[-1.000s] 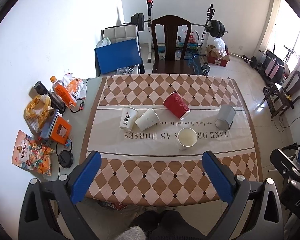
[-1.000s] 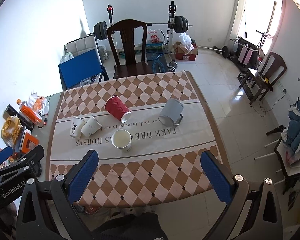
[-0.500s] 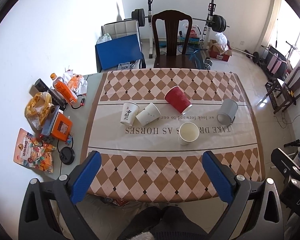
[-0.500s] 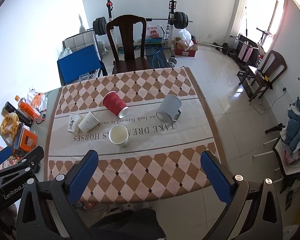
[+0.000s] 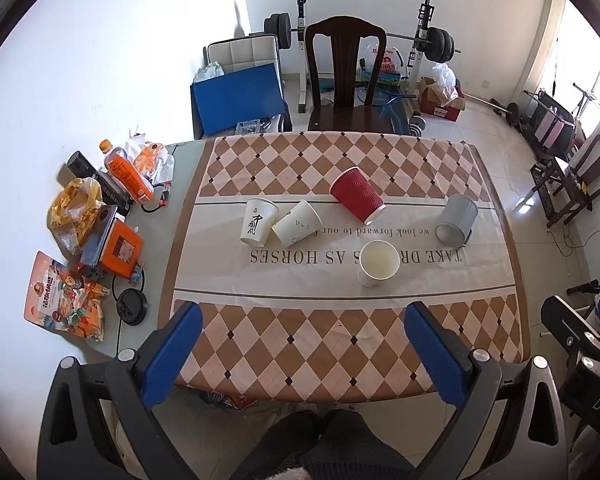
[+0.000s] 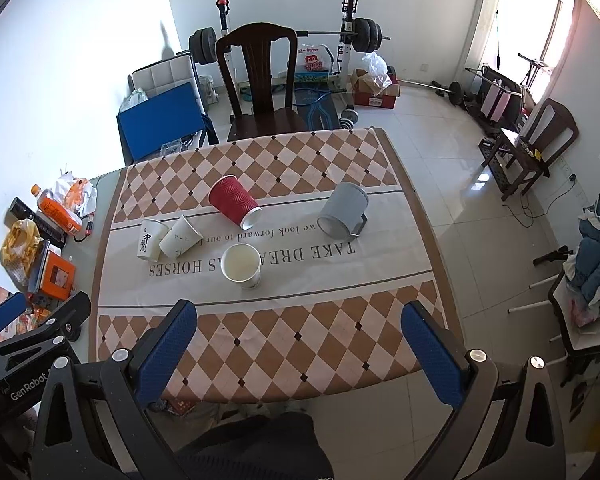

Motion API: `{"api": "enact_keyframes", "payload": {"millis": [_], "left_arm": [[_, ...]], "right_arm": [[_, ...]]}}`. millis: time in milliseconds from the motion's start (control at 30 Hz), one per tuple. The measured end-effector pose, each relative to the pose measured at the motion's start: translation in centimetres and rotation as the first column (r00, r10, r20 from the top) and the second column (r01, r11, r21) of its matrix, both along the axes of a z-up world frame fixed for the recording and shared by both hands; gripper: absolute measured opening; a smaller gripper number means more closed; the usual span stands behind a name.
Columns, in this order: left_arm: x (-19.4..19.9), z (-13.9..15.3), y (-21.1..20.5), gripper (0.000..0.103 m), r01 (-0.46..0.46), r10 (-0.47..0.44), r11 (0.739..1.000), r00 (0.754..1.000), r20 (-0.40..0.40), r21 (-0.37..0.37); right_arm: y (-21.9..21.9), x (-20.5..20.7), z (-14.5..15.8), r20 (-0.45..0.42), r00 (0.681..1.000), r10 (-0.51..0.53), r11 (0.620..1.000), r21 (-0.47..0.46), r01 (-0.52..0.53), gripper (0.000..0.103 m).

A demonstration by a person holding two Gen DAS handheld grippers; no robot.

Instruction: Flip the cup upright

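Several cups sit on the checkered tablecloth (image 5: 340, 336) (image 6: 300, 328). A red ribbed cup (image 5: 356, 195) (image 6: 235, 201) lies on its side. A grey mug (image 5: 457, 220) (image 6: 343, 210) lies on its side, mouth toward me. Two white paper cups (image 5: 259, 221) (image 5: 297, 224) (image 6: 151, 239) (image 6: 180, 237) lie tipped, touching each other. One white cup (image 5: 378, 262) (image 6: 242, 265) stands upright. My left gripper (image 5: 302, 346) and right gripper (image 6: 300, 344) are both open and empty, high above the table's near edge.
Snack bags (image 5: 66, 304), an orange bottle (image 5: 126, 174), an orange box (image 5: 118, 250) and a black lid (image 5: 131, 307) lie on the glass strip left of the cloth. A dark wooden chair (image 5: 346, 80) stands behind the table. Gym gear stands behind it.
Both grippers have risen and drawn back from the table, so the cups look smaller and farther. Nothing on the table has moved.
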State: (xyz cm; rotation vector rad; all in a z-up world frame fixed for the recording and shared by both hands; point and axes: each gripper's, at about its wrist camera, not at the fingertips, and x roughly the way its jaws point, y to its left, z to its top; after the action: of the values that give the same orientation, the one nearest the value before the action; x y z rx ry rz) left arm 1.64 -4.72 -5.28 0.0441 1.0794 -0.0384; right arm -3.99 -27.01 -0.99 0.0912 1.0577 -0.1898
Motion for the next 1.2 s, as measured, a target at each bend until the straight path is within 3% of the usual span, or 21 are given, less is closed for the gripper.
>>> {"api": "enact_keyframes", "payload": {"millis": [1200], "left_arm": [[-0.57, 0.22, 0.25, 0.103, 0.002, -0.002, 1.000, 1.000, 0.018, 0.017]], "right_arm": [[0.78, 0.32, -0.45, -0.002, 1.000, 0.009, 1.000, -0.015, -0.009, 0.103]]}}
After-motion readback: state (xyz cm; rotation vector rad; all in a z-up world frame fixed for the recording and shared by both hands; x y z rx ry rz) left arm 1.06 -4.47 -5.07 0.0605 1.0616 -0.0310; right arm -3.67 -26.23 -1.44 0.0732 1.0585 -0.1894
